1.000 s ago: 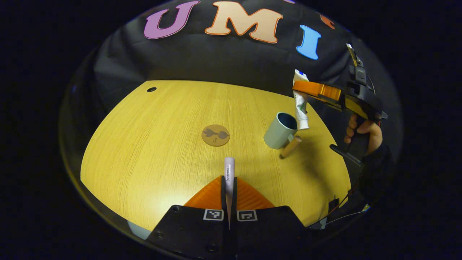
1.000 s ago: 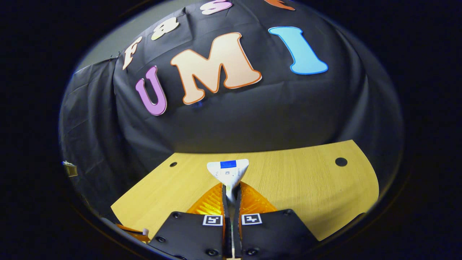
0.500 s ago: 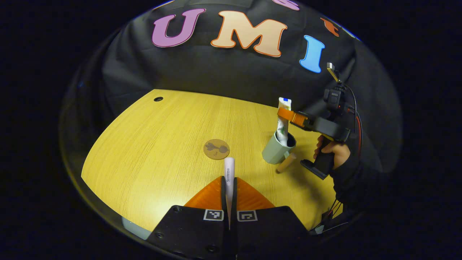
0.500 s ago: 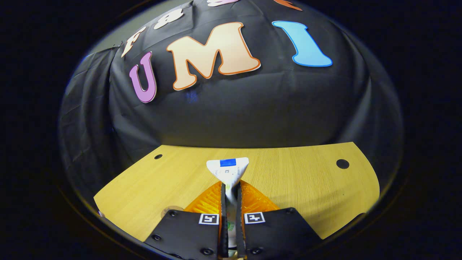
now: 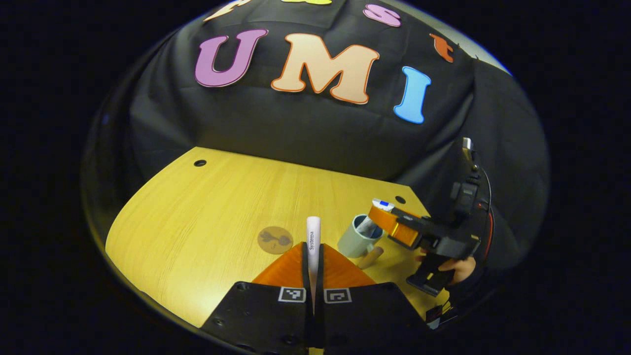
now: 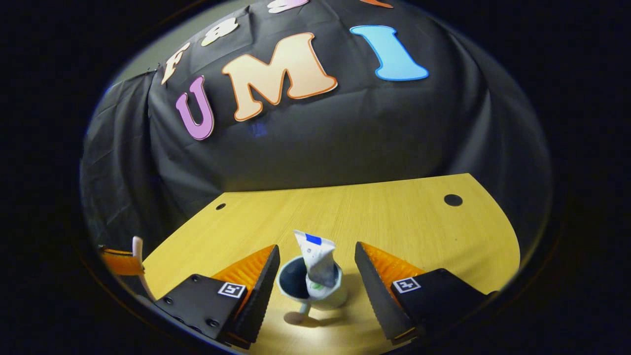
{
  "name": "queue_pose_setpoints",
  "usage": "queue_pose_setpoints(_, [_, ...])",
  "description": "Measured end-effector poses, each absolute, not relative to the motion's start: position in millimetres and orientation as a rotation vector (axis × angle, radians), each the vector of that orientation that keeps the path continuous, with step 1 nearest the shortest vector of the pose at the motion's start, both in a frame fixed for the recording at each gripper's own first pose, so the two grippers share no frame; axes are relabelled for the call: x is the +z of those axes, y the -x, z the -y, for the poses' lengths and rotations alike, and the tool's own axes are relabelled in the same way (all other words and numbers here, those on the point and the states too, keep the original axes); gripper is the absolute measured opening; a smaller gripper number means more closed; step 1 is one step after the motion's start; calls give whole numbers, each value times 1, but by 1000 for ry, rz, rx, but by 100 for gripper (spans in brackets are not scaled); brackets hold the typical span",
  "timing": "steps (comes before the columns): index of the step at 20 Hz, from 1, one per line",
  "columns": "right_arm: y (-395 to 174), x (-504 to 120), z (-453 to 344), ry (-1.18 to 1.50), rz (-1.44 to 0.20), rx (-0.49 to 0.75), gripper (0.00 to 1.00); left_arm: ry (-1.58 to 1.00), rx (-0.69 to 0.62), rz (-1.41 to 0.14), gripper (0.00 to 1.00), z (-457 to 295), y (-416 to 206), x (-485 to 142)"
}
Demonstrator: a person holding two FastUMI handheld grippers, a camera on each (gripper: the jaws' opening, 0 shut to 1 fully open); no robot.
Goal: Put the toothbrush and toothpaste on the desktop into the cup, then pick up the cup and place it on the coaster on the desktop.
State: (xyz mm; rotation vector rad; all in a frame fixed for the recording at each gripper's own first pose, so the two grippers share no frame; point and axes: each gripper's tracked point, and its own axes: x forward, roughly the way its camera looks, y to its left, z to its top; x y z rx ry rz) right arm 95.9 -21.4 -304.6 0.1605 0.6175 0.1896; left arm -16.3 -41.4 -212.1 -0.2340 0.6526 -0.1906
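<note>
Left gripper (image 5: 312, 256) clenched on toothbrush (image 5: 313, 235), white handle end poking forward between orange fingers, above desk (image 5: 207, 207). Coaster (image 5: 275, 240) flat on desk just left of that handle. Cup (image 6: 310, 286) stands upright on desk, wooden handle (image 5: 369, 257) sticking out. Toothpaste (image 6: 318, 264) sits inside cup, leaning, crimped end up. Right gripper (image 6: 315, 276) released, fingers spread wide either side of cup, seemingly not touching it. Hand (image 5: 456, 268) holds right gripper's grip.
</note>
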Motion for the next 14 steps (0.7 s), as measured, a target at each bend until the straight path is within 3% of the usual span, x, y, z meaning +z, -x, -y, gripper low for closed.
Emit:
queue_pose_setpoints(6, [-36, -289, 79, -226, -654, 123, 92, 341, -252, -476, 0, 81, -45, -190])
queue_pose_setpoints(14, [14, -272, 139, -224, -668, 22, 92, 390, -328, -376, 0, 142, -120, -198])
